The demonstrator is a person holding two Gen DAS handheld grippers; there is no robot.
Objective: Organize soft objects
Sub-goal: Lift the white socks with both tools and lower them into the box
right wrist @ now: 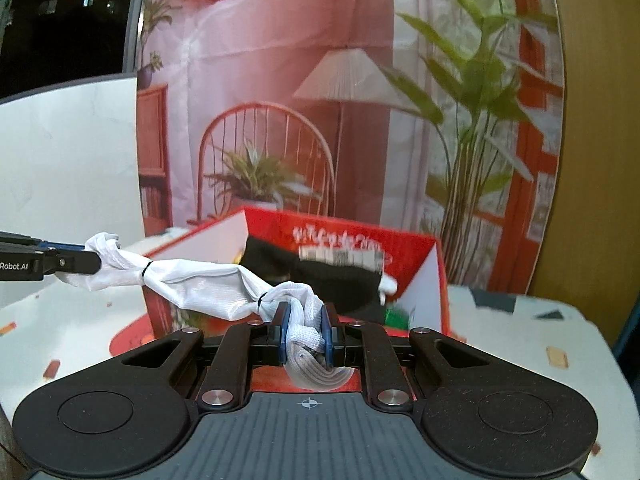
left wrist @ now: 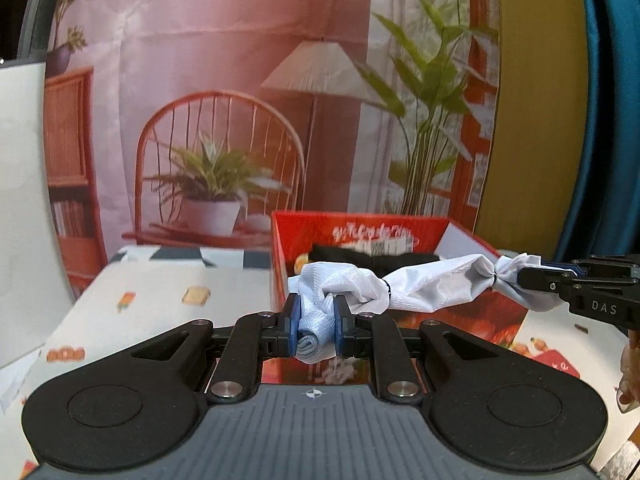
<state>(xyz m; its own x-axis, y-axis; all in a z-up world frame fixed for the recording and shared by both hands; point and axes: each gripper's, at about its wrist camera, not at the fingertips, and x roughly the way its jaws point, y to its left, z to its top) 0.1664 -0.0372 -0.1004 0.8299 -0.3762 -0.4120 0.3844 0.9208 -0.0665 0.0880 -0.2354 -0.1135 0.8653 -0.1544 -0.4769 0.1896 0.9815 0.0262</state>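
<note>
A long white cloth (left wrist: 432, 280), bunched and tied with black bands, hangs stretched between my two grippers above the front of an open red box (left wrist: 360, 228). My left gripper (left wrist: 316, 320) is shut on one end of it. My right gripper (right wrist: 306, 334) is shut on the other end and also shows at the right of the left wrist view (left wrist: 560, 280). The cloth (right wrist: 200, 280) runs left to the left gripper (right wrist: 68, 264) in the right wrist view. A black garment (right wrist: 320, 272) lies inside the box (right wrist: 424, 280).
The box stands on a table with a white patterned cover (left wrist: 160, 292). A printed backdrop (left wrist: 240, 100) of a room hangs behind. A white board (left wrist: 20, 200) stands at the left. A teal curtain (left wrist: 608, 100) is at the right.
</note>
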